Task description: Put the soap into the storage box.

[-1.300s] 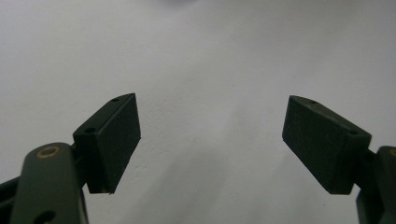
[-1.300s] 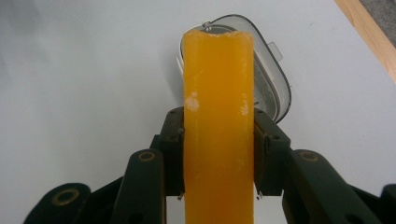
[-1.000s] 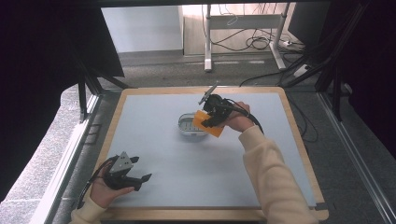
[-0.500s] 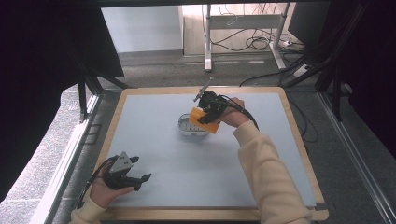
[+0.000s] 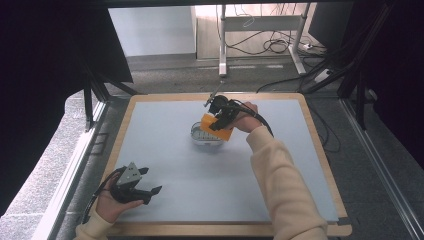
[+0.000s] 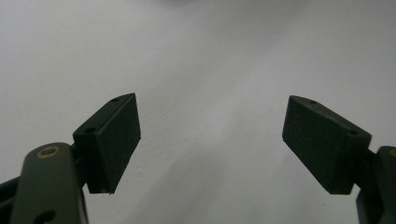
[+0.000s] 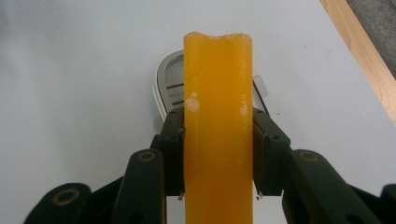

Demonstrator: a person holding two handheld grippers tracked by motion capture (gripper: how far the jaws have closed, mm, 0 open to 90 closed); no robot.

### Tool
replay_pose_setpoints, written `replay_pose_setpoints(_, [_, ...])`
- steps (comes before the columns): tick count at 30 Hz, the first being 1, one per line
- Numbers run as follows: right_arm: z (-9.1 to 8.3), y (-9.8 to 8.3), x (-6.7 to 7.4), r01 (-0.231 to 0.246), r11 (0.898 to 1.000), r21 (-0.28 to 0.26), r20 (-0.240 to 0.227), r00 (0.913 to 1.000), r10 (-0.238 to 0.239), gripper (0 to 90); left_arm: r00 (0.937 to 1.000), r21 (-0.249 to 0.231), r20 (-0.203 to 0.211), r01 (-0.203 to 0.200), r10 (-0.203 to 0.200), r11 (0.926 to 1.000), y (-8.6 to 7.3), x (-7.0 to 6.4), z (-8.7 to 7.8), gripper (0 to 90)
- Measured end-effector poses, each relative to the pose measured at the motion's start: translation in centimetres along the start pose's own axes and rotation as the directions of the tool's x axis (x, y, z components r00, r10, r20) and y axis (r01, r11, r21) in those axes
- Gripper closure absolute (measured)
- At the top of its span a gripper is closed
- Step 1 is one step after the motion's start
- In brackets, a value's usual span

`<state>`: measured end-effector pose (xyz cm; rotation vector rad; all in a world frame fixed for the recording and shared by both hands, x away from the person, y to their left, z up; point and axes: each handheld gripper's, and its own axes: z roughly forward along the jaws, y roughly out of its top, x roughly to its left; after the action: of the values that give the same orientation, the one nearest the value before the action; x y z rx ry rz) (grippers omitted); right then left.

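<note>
My right gripper [image 7: 218, 161] is pinching a thick orange-yellow block with rounded edges, soap-like and waxy [image 7: 218, 116], its two black pads pressed flat against the block's long sides, and I am holding it over a small oval white-and-metal slatted dish [image 5: 202, 136] that sits a little beyond the middle of the pale grey tabletop with its light wooden rim [image 5: 165, 97]. In the right gripper view the dish [image 7: 169, 88] peeks out behind and to either side of the block, so I judge that I am roughly lined up but not yet set down; I cannot tell whether the block's lower end touches the slats. To do this well I should bring the block down slowly, keep its long axis along the oval, and let it settle on the slats before I loosen my grip, since a slick bar could slide or tip the light dish if I let go early or push sideways. My left gripper [image 5: 131, 185] rests near the front left corner of the table, well apart from the dish, its jaws spread wide over bare grey surface with nothing between them. Compared with a second ago, my right hand [image 5: 245, 117] has carried the block a little leftward, further over the dish, while my left hand has stayed where it was.
</note>
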<state>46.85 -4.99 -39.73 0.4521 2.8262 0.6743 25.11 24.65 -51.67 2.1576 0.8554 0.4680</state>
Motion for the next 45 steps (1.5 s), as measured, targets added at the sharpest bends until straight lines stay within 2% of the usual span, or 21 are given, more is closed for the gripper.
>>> replay_pose_setpoints(7, [0.7,0.1,-0.5,-0.001,1.0,-0.005,-0.011,0.9999,0.001,61.9,1.0,0.0,0.001,-0.002,0.002,1.0,0.0,0.0,0.0,19.3])
replay_pose_setpoints(21, [1.6,1.3,-1.3,0.037,0.999,0.024,-0.02,0.9991,-0.036,61.9,1.0,-0.001,0.006,0.001,-0.001,1.0,0.0,0.0,0.0,19.3])
replay_pose_setpoints(24, [1.7,1.7,-1.5,0.064,0.998,0.023,-0.024,0.9977,-0.063,61.9,1.0,0.0,0.006,0.001,-0.001,1.0,0.0,0.1,0.0,19.3])
replay_pose_setpoints(33, [2.7,2.9,-1.5,0.104,0.993,0.052,-0.048,0.9937,-0.102,62.0,0.9999,-0.008,0.008,0.007,-0.007,0.9999,0.0,0.0,0.0,19.3])
replay_pose_setpoints(37, [3.2,3.1,-1.7,0.137,0.988,0.065,-0.061,0.9892,-0.133,61.9,0.9999,-0.008,0.008,0.006,-0.006,1.0,0.0,0.1,0.0,19.3])
replay_pose_setpoints(42, [3.7,3.1,-1.9,0.151,0.987,0.062,-0.078,0.9861,-0.146,61.9,1.0,-0.006,0.008,0.004,-0.004,1.0,0.0,0.1,-0.1,19.3])
replay_pose_setpoints(45, [4.0,3.2,-1.8,0.17,0.982,0.081,-0.082,0.9831,-0.163,62.0,1.0,-0.005,0.008,0.002,-0.002,1.0,0.0,0.1,0.0,19.3])
